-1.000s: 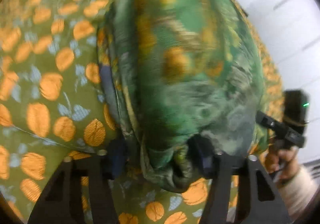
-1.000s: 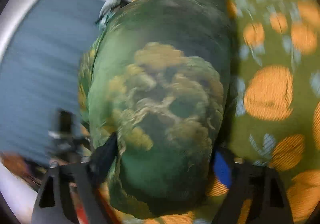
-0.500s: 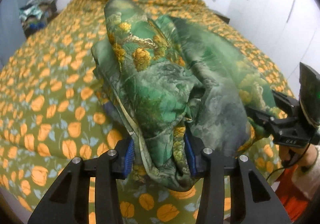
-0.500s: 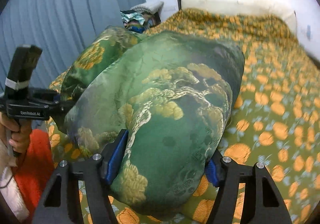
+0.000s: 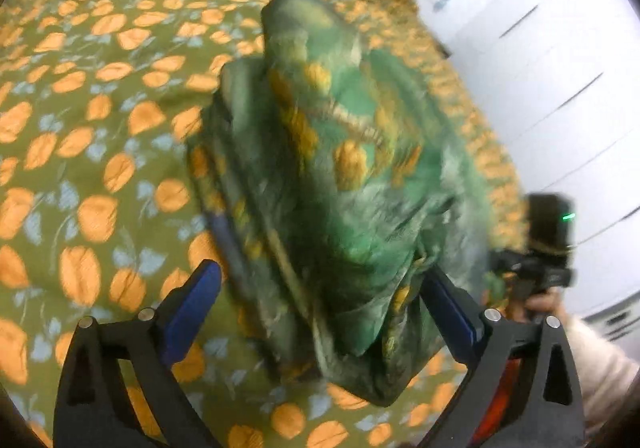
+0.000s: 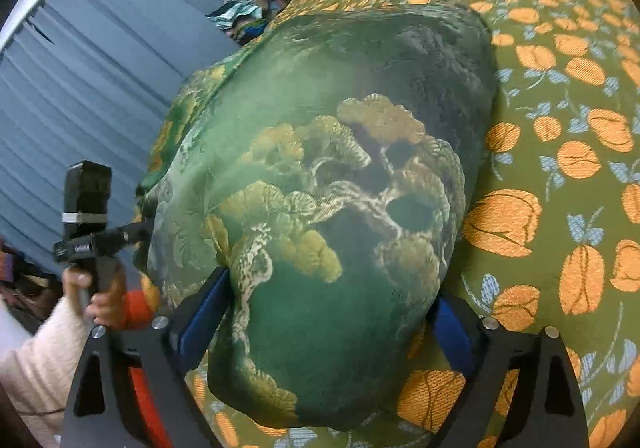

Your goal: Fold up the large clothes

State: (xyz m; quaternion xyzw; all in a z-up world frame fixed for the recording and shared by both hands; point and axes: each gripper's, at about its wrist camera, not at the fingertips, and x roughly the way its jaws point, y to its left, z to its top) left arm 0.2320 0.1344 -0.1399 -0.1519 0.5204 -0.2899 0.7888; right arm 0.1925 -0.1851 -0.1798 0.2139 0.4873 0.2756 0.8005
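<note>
A green garment with gold tree patterns [image 5: 340,175] lies bunched in folded layers on the bed; it also fills the right wrist view [image 6: 328,207]. My left gripper [image 5: 320,304] is open, its blue pads wide apart, with the garment's near edge lying between them. My right gripper [image 6: 328,324] has its jaws spread around a thick bundle of the same garment, pads pressed against both sides. Each gripper shows in the other's view, the right one [image 5: 548,248] and the left one [image 6: 86,215].
The bed has an olive cover with orange tulips [image 5: 92,127], also in the right wrist view [image 6: 560,167]. White cupboard doors [image 5: 560,67] stand to the right. A blue curtain [image 6: 80,87] and a heap of clothes [image 6: 248,11] are at the left.
My left gripper's jaws have opened wide and let go of the garment edge. Both views have tipped down toward the bed. The right gripper keeps its hold on the bundle.
</note>
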